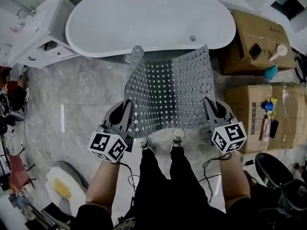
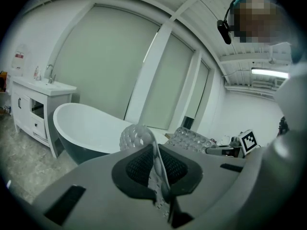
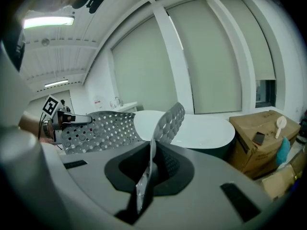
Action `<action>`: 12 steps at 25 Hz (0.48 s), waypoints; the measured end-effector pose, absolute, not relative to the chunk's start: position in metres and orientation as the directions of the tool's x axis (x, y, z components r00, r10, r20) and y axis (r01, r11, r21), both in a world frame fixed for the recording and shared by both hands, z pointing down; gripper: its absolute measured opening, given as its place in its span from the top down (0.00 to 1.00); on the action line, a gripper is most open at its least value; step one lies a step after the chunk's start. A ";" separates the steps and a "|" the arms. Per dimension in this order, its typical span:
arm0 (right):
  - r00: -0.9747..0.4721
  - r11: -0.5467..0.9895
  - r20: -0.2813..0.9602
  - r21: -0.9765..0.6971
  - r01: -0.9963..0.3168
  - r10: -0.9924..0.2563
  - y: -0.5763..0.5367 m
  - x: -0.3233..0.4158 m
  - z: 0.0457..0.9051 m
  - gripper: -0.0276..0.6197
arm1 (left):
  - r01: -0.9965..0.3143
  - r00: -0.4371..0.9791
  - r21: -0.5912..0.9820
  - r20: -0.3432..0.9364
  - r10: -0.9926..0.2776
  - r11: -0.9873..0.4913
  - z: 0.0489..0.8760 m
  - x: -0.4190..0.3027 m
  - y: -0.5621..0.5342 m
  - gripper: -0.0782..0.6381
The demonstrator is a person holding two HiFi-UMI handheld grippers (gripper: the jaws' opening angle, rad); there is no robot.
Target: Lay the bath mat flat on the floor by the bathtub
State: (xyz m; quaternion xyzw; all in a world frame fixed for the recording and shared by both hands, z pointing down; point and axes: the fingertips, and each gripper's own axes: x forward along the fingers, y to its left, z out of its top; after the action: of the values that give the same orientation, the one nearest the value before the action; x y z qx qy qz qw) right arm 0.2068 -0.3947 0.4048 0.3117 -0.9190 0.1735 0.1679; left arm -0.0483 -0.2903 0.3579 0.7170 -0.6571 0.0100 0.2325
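Gripping one near corner each, the left tool (image 1: 126,111) and the right tool (image 1: 210,108) hold the bath mat (image 1: 170,87) stretched between them above the floor (image 1: 81,95). In each gripper view the jaws are pressed together on the thin perforated sheet, which runs edge-on through the pads. The relation that matters is this: the mat reaches forward from both tools toward the bathtub (image 1: 148,20), and the held edge runs left to right, roughly parallel to the tub's long side. It sags in the middle, and the far left corner curls upward against the tub's wall. Neither tool is nearer the tub; they sit level with each other, one on each side of the person's shoes (image 1: 178,139). The strip of floor between shoes and tub looks like the landing place, so the coming move probably calls for an even lowering of both tools. The far edge would then meet the floor beside the tub and the curled corner unroll. The tub shows only its drain and holds nothing else visible. To the right stand closed cardboard boxes (image 1: 259,42) with small items on top. The open slot of the vanity cabinet (image 1: 38,32) at left is too small to read.
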 end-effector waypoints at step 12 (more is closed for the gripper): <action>-0.720 0.712 0.442 -0.223 -0.666 -0.535 -0.385 0.175 0.515 0.91 | -0.962 0.102 0.272 0.376 -0.921 0.005 0.472 -0.097 -0.276 0.85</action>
State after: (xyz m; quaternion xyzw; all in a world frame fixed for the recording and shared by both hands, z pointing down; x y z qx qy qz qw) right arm 0.1750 -0.3850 0.5154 0.3304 -0.9084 0.1864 0.1756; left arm -0.0973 -0.2764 0.4716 0.7041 -0.6687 0.0440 0.2349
